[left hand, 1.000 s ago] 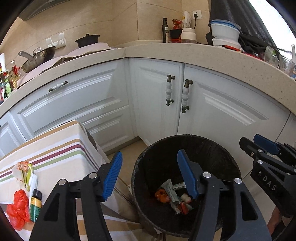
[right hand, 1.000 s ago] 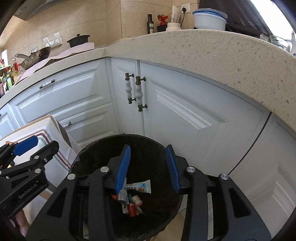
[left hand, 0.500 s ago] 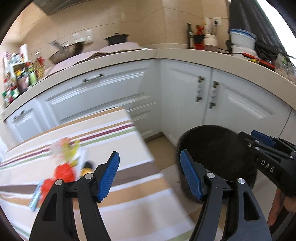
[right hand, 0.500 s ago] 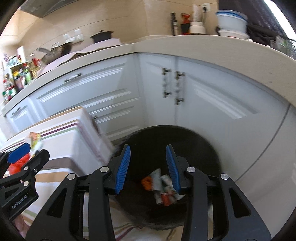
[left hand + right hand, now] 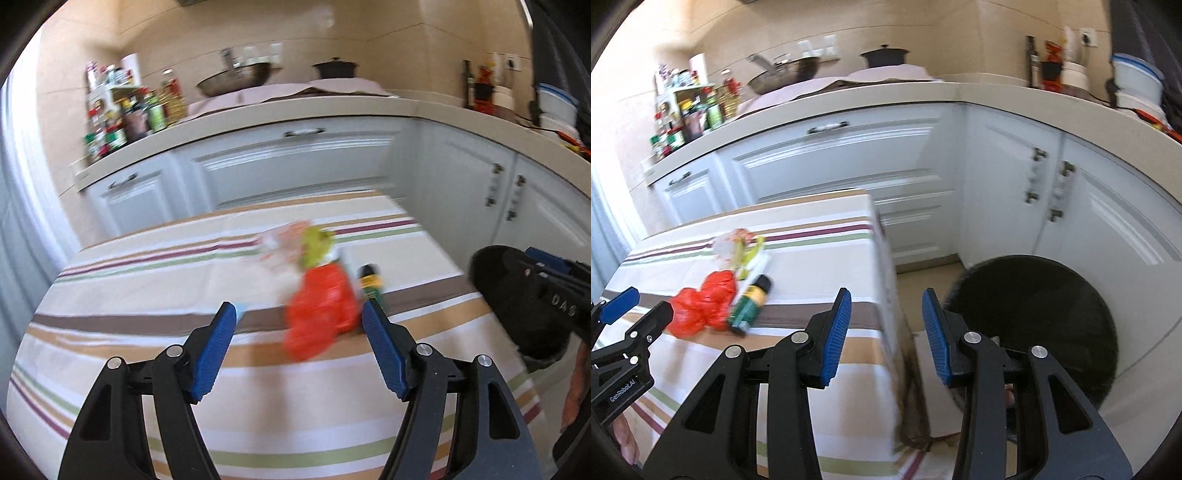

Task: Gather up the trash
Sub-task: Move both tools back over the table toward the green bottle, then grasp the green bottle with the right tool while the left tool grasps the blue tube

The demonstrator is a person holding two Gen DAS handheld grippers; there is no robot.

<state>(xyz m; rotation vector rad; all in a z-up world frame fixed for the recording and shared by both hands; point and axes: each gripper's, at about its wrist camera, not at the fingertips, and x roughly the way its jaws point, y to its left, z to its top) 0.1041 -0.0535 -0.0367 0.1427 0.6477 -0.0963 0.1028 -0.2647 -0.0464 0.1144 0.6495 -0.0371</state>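
Left gripper [image 5: 299, 325] gapes wide and empty above the striped bench [image 5: 147, 280], the red bag [image 5: 321, 314] at its 12 o'clock. Right gripper [image 5: 885, 314], half-spread and empty, has the black bin [image 5: 1045, 314] at 3 o'clock.

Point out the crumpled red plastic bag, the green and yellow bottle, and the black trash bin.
Crumpled red plastic bag [image 5: 321, 310]: left wrist view, middle of the crumple.
Green and yellow bottle [image 5: 750, 300]: right wrist view, on its label.
Black trash bin [image 5: 1034, 314]: right wrist view, dark inside.
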